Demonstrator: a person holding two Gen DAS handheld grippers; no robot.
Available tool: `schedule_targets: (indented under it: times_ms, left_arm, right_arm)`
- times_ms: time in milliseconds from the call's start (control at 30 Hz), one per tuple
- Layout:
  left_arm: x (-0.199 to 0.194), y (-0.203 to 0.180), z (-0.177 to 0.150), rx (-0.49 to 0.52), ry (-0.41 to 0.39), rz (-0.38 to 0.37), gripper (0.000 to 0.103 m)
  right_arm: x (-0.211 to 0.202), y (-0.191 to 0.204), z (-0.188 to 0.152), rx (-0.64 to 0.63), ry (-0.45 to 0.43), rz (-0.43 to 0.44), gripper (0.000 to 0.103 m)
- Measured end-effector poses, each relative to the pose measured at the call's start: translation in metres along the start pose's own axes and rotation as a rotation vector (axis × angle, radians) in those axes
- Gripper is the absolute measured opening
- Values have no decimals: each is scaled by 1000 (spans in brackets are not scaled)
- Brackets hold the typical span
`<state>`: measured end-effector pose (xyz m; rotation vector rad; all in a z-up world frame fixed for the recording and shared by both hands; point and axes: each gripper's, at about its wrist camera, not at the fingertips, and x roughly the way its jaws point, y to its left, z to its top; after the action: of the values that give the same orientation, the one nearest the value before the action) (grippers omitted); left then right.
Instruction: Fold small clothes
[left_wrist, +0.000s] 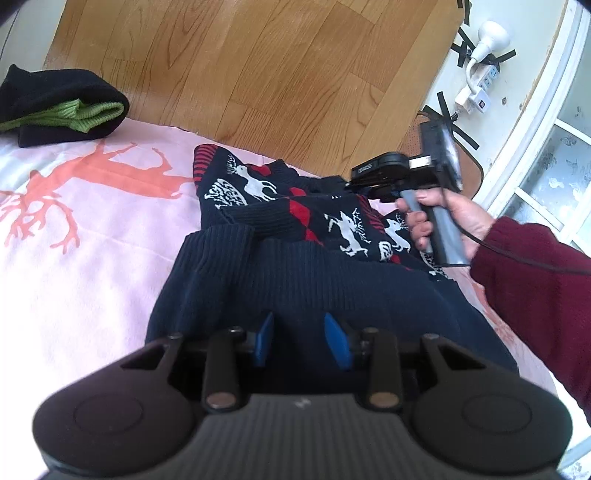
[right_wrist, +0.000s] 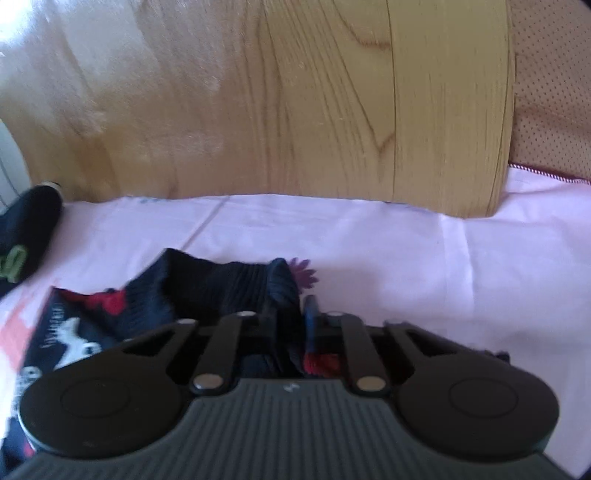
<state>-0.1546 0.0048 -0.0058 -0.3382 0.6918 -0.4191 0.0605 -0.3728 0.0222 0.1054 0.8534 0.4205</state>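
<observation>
My left gripper (left_wrist: 300, 338) hovers open over the navy reindeer sweater (left_wrist: 295, 236), which lies on a pink sheet (left_wrist: 92, 240) beside the wooden floor (left_wrist: 258, 55). My right gripper (right_wrist: 291, 325) pinches the sweater's ribbed edge.

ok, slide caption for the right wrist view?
Right tongs shut on navy ribbed cuff of reindeer-patterned knit sweater, over pink bedsheet.

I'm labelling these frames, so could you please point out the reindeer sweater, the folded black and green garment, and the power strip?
reindeer sweater (left_wrist: 295, 280): left wrist view, plain navy ribbed part.
folded black and green garment (left_wrist: 62, 92): left wrist view, black top layer.
power strip (left_wrist: 484, 79): left wrist view, white body.
</observation>
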Motion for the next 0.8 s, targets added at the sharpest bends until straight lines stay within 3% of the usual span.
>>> schedule_targets:
  times_ms: [167, 233, 400, 567, 633, 800]
  left_arm:
    - [-5, 5, 1, -47, 6, -15, 33]
    - [-13, 12, 3, -99, 18, -32, 39]
    - [-50, 34, 7, -177, -25, -21, 49]
    - [-92, 65, 8, -274, -90, -29, 67]
    - [-102, 74, 10, -307, -103, -25, 77]
    - [-106, 78, 16, -337, -115, -57, 82]
  right_arm:
    - [-60, 13, -9, -33, -91, 103, 12]
    - [-88, 22, -17, -63, -125, 156, 12]
    - [-165, 51, -65, -196, -190, 285, 12]
    - [-228, 59, -132, -284, -225, 377, 12]
    - [-240, 58, -157, -292, -212, 391, 12]
    - [-243, 48, -207, -267, -162, 393, 12]
